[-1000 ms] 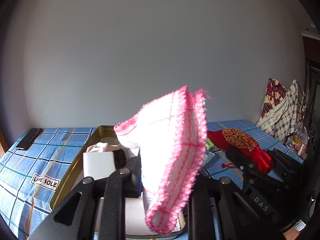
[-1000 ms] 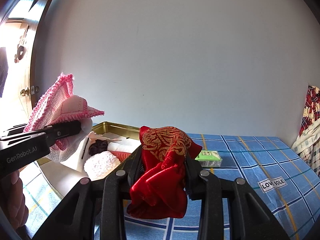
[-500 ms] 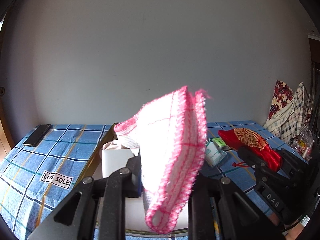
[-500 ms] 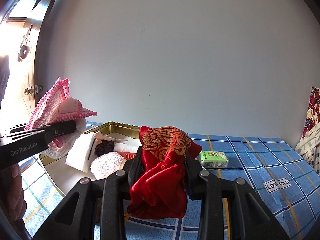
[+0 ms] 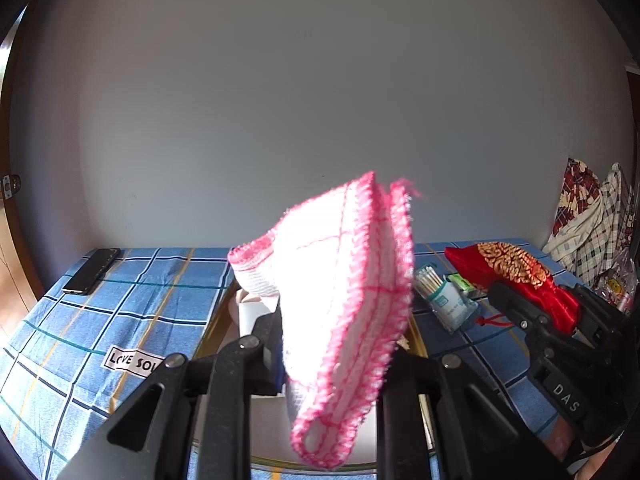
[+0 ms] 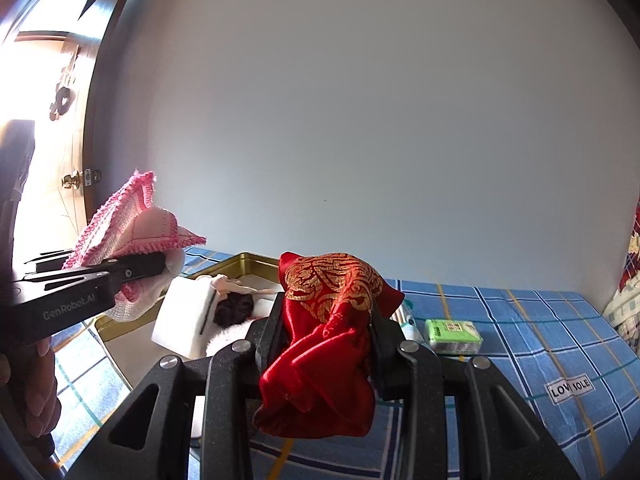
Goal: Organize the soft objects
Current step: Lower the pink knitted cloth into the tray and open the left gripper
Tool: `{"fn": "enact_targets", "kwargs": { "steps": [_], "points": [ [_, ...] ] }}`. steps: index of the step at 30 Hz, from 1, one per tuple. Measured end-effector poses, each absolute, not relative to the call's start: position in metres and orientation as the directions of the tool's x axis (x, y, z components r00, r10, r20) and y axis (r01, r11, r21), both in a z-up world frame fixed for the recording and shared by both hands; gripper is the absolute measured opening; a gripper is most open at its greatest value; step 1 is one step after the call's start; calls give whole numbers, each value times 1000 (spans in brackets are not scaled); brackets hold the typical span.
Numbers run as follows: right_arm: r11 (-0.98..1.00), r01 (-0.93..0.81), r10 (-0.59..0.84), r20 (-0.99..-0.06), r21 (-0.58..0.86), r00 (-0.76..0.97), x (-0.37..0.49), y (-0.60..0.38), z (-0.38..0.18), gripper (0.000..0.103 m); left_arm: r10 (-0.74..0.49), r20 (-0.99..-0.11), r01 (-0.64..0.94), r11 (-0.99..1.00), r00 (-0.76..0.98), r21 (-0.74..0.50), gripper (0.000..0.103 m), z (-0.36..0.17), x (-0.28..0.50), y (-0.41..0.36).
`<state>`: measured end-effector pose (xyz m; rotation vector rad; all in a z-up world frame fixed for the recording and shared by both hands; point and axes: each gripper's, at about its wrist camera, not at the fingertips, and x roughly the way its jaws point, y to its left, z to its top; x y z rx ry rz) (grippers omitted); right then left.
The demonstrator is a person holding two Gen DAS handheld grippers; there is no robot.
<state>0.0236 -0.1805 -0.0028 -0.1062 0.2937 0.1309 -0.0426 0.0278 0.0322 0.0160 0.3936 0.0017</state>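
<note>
My left gripper (image 5: 336, 344) is shut on a white knitted cloth with pink edging (image 5: 344, 280), held up over a gold tin (image 5: 214, 328). The right wrist view shows that same cloth (image 6: 128, 220) at the left, pinched in the left gripper (image 6: 160, 264) above the tin's near-left corner. A red satin pouch with a gold pattern (image 6: 328, 320) is bunched between the fingers of my right gripper (image 6: 326, 320), which is shut on it just right of the tin (image 6: 248, 258). The left wrist view has the pouch (image 5: 508, 268) at the right. Inside the tin lie a white block (image 6: 180, 320) and a dark tuft (image 6: 234, 308).
A blue checked cloth (image 6: 520, 320) covers the table. On it lie a phone (image 5: 92, 270) at the far left, a tub of cotton swabs (image 5: 444, 300) and a green packet (image 6: 452, 332). Plaid clothes (image 5: 588, 220) are heaped at the far right. A wall is close behind.
Both hands have drifted sideways. In the left wrist view the phone and tin slid right; in the right wrist view the tin slid right. Both grips are unchanged.
</note>
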Motion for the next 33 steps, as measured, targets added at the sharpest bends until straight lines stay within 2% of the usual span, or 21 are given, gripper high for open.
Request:
{"fn": "enact_targets", "kwargs": {
  "steps": [20, 33],
  "points": [
    [986, -152, 127, -304, -61, 944, 31, -175, -1, 37, 48, -435, -31, 998, 899, 47, 17, 55, -2, 53],
    [987, -153, 127, -315, -57, 940, 37, -174, -2, 37, 3, -628, -25, 999, 778, -27, 17, 47, 89, 69]
  ]
}}
